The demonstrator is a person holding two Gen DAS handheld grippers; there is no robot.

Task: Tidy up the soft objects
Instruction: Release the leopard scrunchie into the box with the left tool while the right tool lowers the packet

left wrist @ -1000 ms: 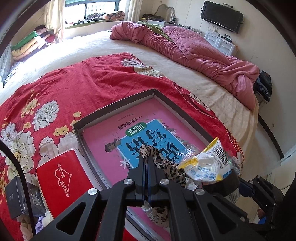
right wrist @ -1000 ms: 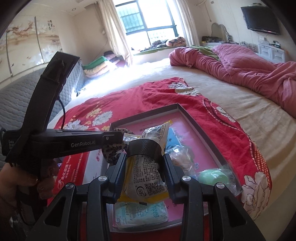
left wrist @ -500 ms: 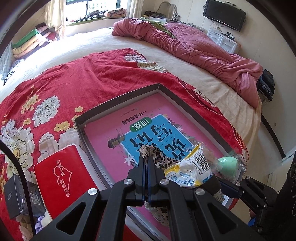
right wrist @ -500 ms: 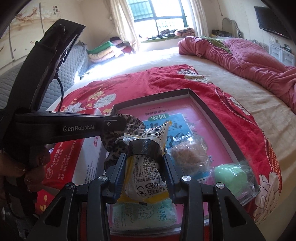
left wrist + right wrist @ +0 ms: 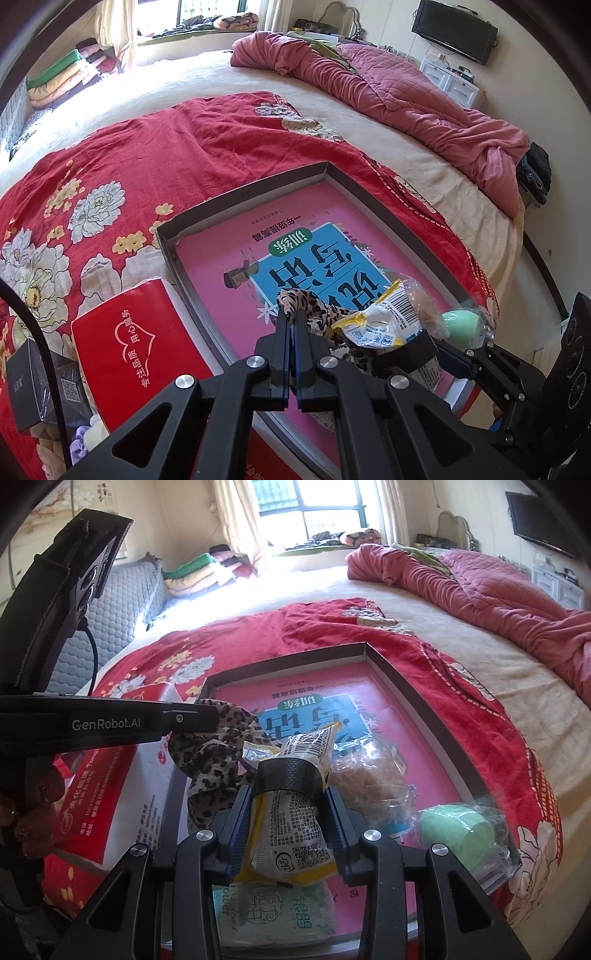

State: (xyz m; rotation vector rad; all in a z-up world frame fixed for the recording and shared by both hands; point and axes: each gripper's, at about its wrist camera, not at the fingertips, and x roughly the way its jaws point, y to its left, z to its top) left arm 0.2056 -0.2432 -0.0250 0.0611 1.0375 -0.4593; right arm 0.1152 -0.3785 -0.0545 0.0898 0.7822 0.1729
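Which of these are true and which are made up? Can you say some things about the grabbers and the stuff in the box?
1. The left gripper pinches the leopard-print cloth. True.
2. The right gripper is empty. False: it grips a yellow-and-white packet.
3. The green ball sits in clear wrap inside the grey tray. True.
4. The TV lies on the bed. False: it hangs on the wall.
5. The red tissue pack is inside the tray. False: it lies beside it.
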